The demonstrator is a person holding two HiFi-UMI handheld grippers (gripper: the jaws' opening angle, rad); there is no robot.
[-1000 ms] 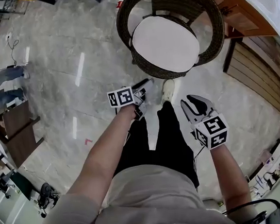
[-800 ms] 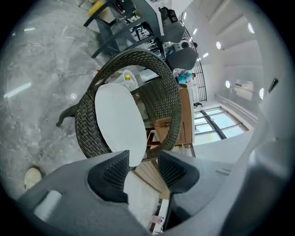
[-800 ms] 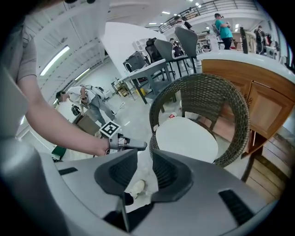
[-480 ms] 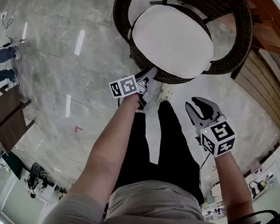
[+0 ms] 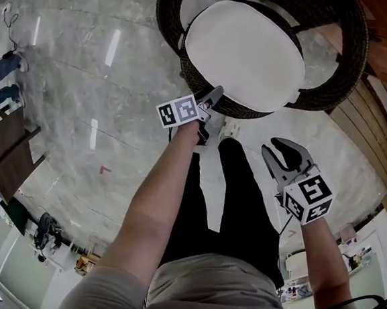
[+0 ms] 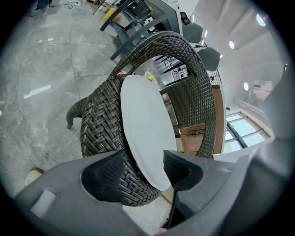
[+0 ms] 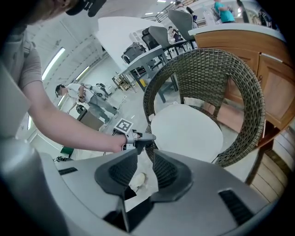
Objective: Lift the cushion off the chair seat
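Cushion first: the round white padded cushion (image 5: 245,52) lies flat on the seat of the dark woven wicker armchair (image 5: 338,80), covering it out to the front edge. Your left gripper (image 5: 213,95) is at that front edge. Its jaws have just been opening and stand wide, with the cushion's rim and the wicker below it between them, not clamped. Your right gripper (image 7: 145,167) hangs well short of the chair, jaws narrowly apart, nothing between them
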